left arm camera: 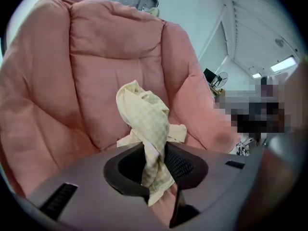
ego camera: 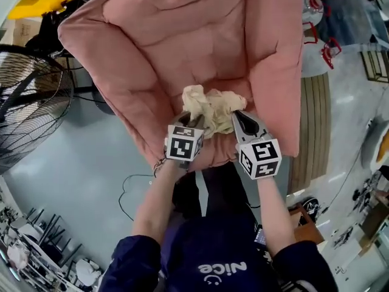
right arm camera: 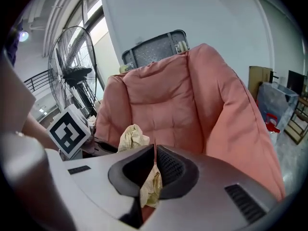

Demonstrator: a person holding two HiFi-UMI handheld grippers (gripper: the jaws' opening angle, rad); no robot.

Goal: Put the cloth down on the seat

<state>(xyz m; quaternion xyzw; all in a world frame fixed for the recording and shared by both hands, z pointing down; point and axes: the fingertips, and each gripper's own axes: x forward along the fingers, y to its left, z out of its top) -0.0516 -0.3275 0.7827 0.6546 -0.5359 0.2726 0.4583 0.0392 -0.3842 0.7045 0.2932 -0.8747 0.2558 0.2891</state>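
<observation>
A pale yellow checked cloth [ego camera: 211, 107] hangs bunched between my two grippers, just above the front of the pink padded seat [ego camera: 200, 35]. My left gripper [ego camera: 193, 124] is shut on one twisted end of the cloth [left arm camera: 147, 129], which rises in a crumpled fold in front of the jaws. My right gripper [ego camera: 238, 118] is shut on the other end of the cloth [right arm camera: 150, 186], a thin edge pinched between its jaws. In the right gripper view the left gripper's marker cube [right arm camera: 67, 133] shows beside the cloth's bunch [right arm camera: 132, 137].
The pink armchair's backrest [left arm camera: 110, 47] and padded arms [right arm camera: 240, 124] surround the seat. A large standing fan [ego camera: 27, 102] is at the left on the grey floor [ego camera: 85, 163]. Cables lie on the floor near the person's legs. Clutter and boxes [ego camera: 340, 17] stand at the right.
</observation>
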